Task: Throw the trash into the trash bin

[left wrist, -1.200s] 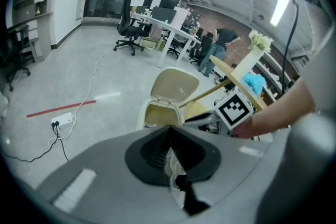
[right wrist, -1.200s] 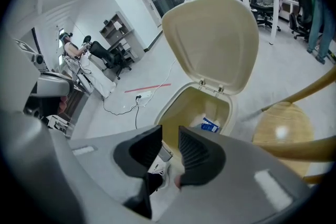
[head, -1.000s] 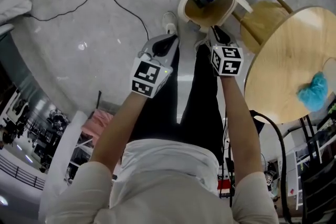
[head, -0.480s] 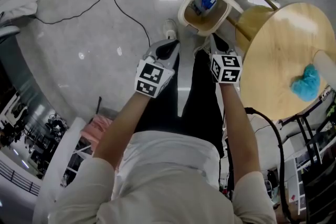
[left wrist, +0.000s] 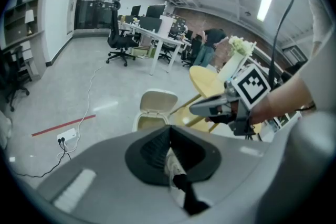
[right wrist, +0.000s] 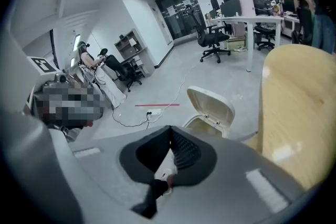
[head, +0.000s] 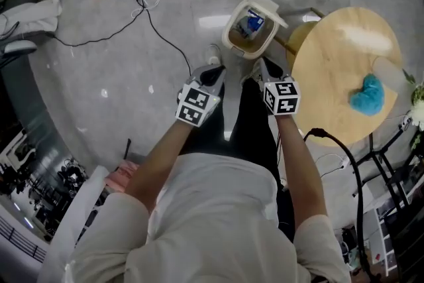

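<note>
Trash bin: we are standing over the trash bin (head: 230, 33); its lid (head: 270, 7) is standing raised.
Trash inside: one blue piece (head: 252, 24) is lying in the trash bin, so we are judging that part done.
Trash outside: one crumpled blue piece (head: 366, 95) is lying on the round wooden surface (head: 328, 76), well to the right of the trash bin.
Left gripper: we are holding the left gripper (head: 213, 71) just on the near left side of the trash bin, clenched and carrying nothing.
Right gripper: the right gripper (head: 264, 68) is hovering just on the near right side of the trash bin. Its jaws have just been closing and are now meeting on nothing.
Risk, grasp: both jaws are closed, so reaching for the outside piece like this would likely only be pushing it farther from the trash bin, perhaps off the surface.
Risk, lid: brushing the lid could be tipping it shut over the trash bin's mouth.
Risk, feet: our shoes (head: 213, 53) are standing right against the trash bin, so a step could be nudging it.
Count: one trash bin, one lid, two grippers, two blue pieces, one surface.
</note>
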`<state>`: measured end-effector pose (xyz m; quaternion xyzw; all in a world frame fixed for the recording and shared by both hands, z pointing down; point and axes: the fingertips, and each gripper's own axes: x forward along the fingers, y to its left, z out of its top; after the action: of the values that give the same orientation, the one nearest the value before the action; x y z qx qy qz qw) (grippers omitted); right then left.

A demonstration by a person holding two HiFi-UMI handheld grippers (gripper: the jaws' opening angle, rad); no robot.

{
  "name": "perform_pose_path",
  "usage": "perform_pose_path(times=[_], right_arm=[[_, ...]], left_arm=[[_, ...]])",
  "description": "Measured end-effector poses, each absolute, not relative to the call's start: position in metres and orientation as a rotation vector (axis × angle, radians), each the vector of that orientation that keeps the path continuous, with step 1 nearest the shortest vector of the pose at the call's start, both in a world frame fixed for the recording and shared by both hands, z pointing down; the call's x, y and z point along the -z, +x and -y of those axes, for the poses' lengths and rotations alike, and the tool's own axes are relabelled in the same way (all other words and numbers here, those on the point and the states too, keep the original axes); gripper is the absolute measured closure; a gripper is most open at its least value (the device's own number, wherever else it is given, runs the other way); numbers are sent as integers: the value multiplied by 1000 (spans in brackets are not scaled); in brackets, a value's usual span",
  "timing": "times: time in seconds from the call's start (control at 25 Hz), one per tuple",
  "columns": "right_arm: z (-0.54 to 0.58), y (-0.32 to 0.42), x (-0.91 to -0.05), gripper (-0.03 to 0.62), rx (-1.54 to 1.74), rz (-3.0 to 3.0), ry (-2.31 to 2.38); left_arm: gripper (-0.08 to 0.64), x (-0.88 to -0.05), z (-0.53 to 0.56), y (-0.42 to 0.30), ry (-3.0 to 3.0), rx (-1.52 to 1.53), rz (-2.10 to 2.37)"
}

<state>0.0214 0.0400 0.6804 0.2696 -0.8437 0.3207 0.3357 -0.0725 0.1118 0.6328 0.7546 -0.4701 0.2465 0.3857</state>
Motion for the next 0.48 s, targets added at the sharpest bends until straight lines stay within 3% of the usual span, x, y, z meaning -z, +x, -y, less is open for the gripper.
perform_pose_path(times=[0.48], right_arm=[[-49, 34, -616, 592, -819, 2233, 694]], left_arm=[[555, -568, -98, -67, 1988, -599, 1197]])
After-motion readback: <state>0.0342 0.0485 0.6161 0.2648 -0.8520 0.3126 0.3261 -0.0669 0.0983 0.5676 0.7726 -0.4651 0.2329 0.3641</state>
